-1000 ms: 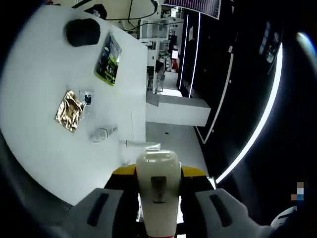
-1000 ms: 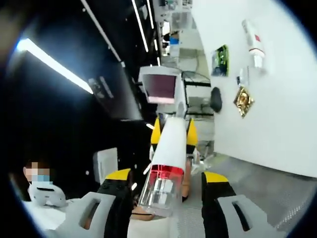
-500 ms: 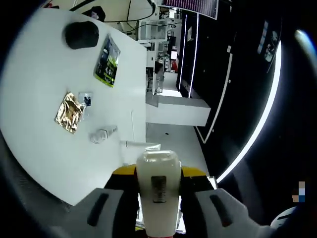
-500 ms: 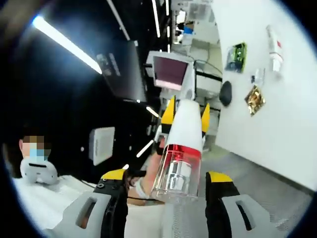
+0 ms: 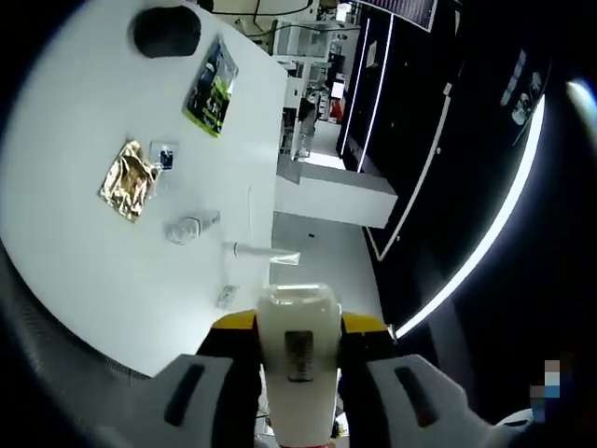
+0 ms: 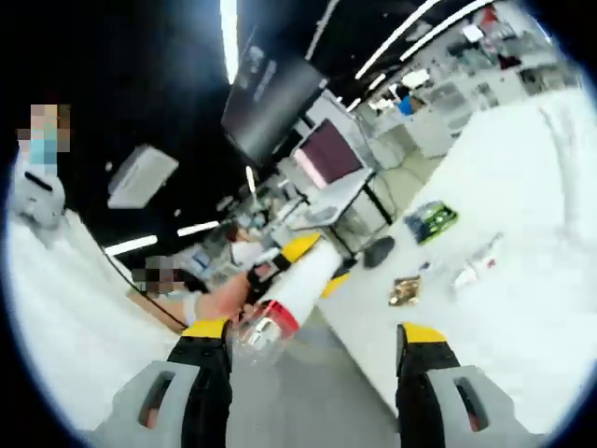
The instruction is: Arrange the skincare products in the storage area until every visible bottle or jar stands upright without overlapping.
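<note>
A white bottle [image 5: 297,373] with a flat cap stands between my left gripper's [image 5: 298,325] yellow-tipped jaws, which are shut on it. In the right gripper view the same bottle [image 6: 300,280] shows a red band and a clear cap end. It is held by the left gripper [image 6: 312,264], with a hand [image 6: 219,301] behind it. My right gripper [image 6: 313,330] is open, and its jaws stand wide apart. The bottle's clear end lies close to its left jaw, and I see no contact. A white tube [image 6: 478,264] lies flat on the white table [image 6: 532,215].
On the table [image 5: 75,121] lie a green packet [image 5: 211,86], a gold foil sachet [image 5: 129,179], a black rounded object [image 5: 166,30] and small clear items [image 5: 187,227]. Screens, desks and ceiling lights fill the dark room behind. A person stands at the far left [image 6: 42,201].
The right gripper view has swung and rolled, so the table now lies at the right. The bottle has gone from between the right jaws to farther off, at the left. The left gripper still holds it.
</note>
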Tool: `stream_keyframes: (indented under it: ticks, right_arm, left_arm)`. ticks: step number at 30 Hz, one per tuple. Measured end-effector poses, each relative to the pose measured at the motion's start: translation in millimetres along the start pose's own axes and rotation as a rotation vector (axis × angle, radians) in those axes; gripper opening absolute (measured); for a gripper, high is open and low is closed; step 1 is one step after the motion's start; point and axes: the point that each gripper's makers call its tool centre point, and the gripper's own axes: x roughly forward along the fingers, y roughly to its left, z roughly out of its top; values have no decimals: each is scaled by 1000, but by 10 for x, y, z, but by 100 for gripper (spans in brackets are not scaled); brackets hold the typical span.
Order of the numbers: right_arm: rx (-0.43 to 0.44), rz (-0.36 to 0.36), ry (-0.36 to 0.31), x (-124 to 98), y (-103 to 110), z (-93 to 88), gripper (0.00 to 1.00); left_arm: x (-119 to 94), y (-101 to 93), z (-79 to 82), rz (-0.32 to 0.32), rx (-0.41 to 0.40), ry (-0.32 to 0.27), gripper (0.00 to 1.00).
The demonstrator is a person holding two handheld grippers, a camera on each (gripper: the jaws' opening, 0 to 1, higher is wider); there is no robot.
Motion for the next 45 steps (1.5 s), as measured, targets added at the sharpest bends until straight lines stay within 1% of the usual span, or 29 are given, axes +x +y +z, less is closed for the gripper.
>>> stream_keyframes:
  ticks: [1,2,4,5,6,7,8,11,14,17,18,19,22,25,28,30,31,33,35,36,40,43,45]
  right_arm:
    - [-81,-33,34,-10,-53,-10,82]
    - [-163,-66,67,-21,-105,-20,78]
    - [-278,-83,103,-25,-122,-28,69]
    - [-336,-92,121,-27,-130,-32,67]
    - [-347,-103,109,-15,-126,-6,69]
    - [-357,-115,98,-2,-123,19,73]
    - [-368,-126,86,10,-119,45,75]
    - [-620,-176,194,35,-114,-37,72]
    - [-748,-154,186,141,58,-41,74]
    - [-962,-149,207,234,214,-64,77]
    - [-1062,-141,213,274,302,-79,77]
    - [-1162,-132,217,314,389,-94,76]
    - [-1337,-108,225,369,566,-114,69]
    - [-1440,-97,216,399,686,-110,66]
    - [-1522,-78,222,409,749,-107,63]
    - [-1588,-40,210,426,846,-135,61]
    - [-1621,-21,205,435,894,-149,57]
    - [-1665,18,225,456,927,-218,52]
    - [-1704,45,237,481,955,-269,53]
    - [-1721,54,239,495,968,-285,51]
    - [-1802,101,255,533,1004,-359,41]
    - [-1845,107,240,541,1017,-334,37]
    - [-1871,86,227,543,1030,-287,33]
  left_arm:
    - [4,6,-18,3,1,9,25]
    - [8,11,-36,7,2,18,25]
    - [26,13,-66,2,-18,36,25]
    - [35,14,-81,0,-28,46,25]
    - [34,17,-89,1,-30,50,25]
    - [32,21,-97,1,-32,54,25]
    - [31,24,-105,2,-34,59,25]
    - [59,45,-150,9,-47,85,25]
    - [77,87,-241,28,-67,128,25]
    - [103,100,-367,38,-80,192,25]
    - [113,95,-434,35,-90,223,25]
    - [123,89,-502,33,-100,255,25]
    - [137,76,-599,30,-127,301,25]
    - [149,67,-708,36,-150,341,25]
    - [146,76,-775,45,-155,375,25]
    - [140,29,-847,30,-163,406,25]
    - [136,5,-882,23,-167,421,25]
    - [129,-17,-954,18,-183,449,25]
    - [123,-32,-1015,16,-192,471,25]
    - [119,-37,-1041,17,-193,480,25]
    - [101,-62,-1136,11,-205,521,25]
    - [87,-83,-1138,0,-209,527,25]
    - [85,-103,-1189,-3,-219,535,26]
